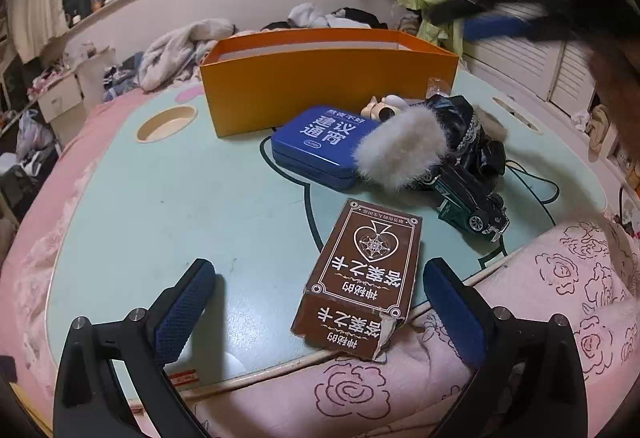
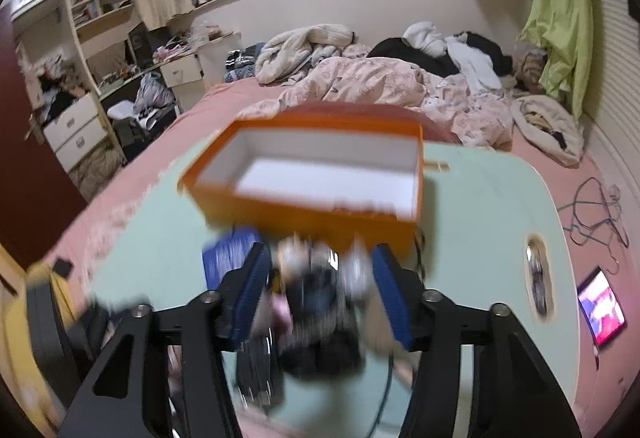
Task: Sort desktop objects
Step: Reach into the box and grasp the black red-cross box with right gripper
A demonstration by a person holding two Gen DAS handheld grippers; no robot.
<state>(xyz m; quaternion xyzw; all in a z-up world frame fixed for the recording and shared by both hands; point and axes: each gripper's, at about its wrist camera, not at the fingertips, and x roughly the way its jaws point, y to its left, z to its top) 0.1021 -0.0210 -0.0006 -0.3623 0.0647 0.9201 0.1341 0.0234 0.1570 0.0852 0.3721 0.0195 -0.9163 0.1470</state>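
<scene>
Desktop clutter sits grouped on the pale green tabletop (image 1: 180,198), just in front of an open orange box (image 1: 328,86) standing at the far side. A blue tin (image 1: 320,146) lies flat beside the box, and a fur-trimmed black garment (image 1: 432,142) rests partly on the tin's right edge. A small white figure (image 1: 384,106) peeks out behind them. A dark green toy car (image 1: 472,202) is parked just right of the garment. Nearer, a brown card box (image 1: 360,270) lies with one corner over the tabletop's near edge, beside a pink quilt (image 1: 540,298).

The left gripper (image 1: 320,310) has its fingers spread wide, with the card box between them, untouched. The right gripper (image 2: 320,294) hovers over the pile, its fingers either side of a blurred dark bundle (image 2: 320,326); I cannot tell whether they grip it.
</scene>
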